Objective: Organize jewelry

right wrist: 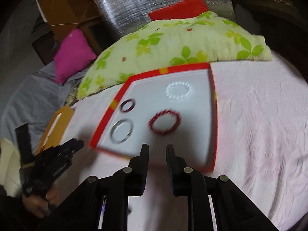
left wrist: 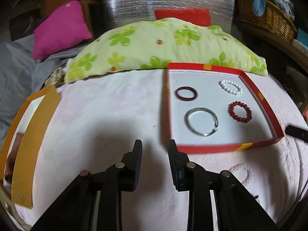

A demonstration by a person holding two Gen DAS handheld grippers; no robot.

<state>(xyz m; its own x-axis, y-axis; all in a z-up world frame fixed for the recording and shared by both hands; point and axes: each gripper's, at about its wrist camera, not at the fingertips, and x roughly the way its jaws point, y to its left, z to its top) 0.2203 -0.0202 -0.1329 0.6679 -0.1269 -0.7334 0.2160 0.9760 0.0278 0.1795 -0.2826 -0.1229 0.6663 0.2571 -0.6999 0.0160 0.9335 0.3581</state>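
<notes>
A red box (left wrist: 221, 147) with a white floor lies on the pink bedspread. In it lie a dark red bangle (left wrist: 186, 93), a white bead bracelet (left wrist: 230, 87), a red bead bracelet (left wrist: 240, 112) and a clear glass bangle (left wrist: 202, 121). My left gripper (left wrist: 155, 146) is open and empty, just before the box's near left corner. In the blurred right wrist view the box (right wrist: 107, 115) holds the same bangles and bracelets, red beads (right wrist: 164, 123) nearest. My right gripper (right wrist: 157, 150) is open and empty at the box's near edge. A faint clear bracelet (left wrist: 241, 173) lies on the bedspread.
An orange box lid (left wrist: 30, 140) lies at the left. A green flowered pillow (left wrist: 163, 44) sits behind the red box, a magenta cushion (left wrist: 61, 28) beyond. The left hand-held gripper (right wrist: 53, 163) shows at lower left in the right wrist view. A wicker basket (left wrist: 269, 17) stands far right.
</notes>
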